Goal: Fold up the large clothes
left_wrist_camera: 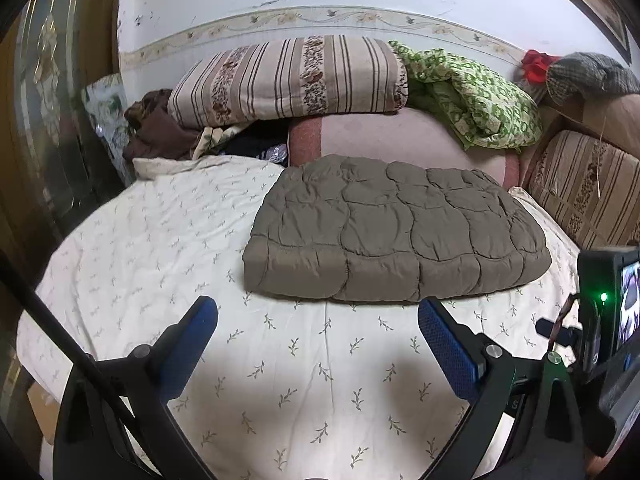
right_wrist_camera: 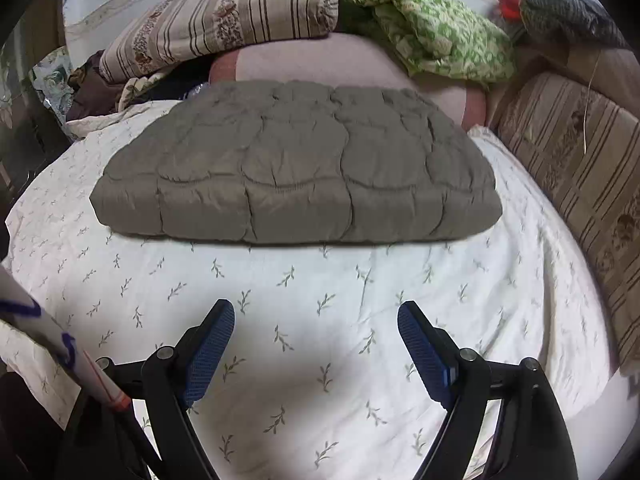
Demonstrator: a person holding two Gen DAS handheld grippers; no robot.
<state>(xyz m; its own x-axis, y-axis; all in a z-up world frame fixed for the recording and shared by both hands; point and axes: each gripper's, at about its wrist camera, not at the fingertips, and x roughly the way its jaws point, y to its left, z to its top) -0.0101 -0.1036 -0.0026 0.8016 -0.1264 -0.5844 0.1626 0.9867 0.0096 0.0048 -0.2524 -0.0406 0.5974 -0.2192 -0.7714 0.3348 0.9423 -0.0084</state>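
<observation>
A grey-brown quilted padded garment (left_wrist_camera: 396, 228) lies folded into a thick rectangle on the white leaf-print bed sheet (left_wrist_camera: 280, 380). It also shows in the right wrist view (right_wrist_camera: 296, 172). My left gripper (left_wrist_camera: 318, 314) is open and empty, hovering over the sheet just short of the garment's near edge. My right gripper (right_wrist_camera: 316, 316) is open and empty, over the sheet (right_wrist_camera: 320, 360) a little in front of the garment. Neither gripper touches the garment.
A striped folded quilt (left_wrist_camera: 288, 76), a green patterned blanket (left_wrist_camera: 472, 100) and a pink blanket (left_wrist_camera: 400, 140) lie behind the garment. A striped cushion (left_wrist_camera: 580, 188) lines the right side. A dark wardrobe (left_wrist_camera: 48, 120) stands at the left. The other gripper's body (left_wrist_camera: 608, 312) is at the right.
</observation>
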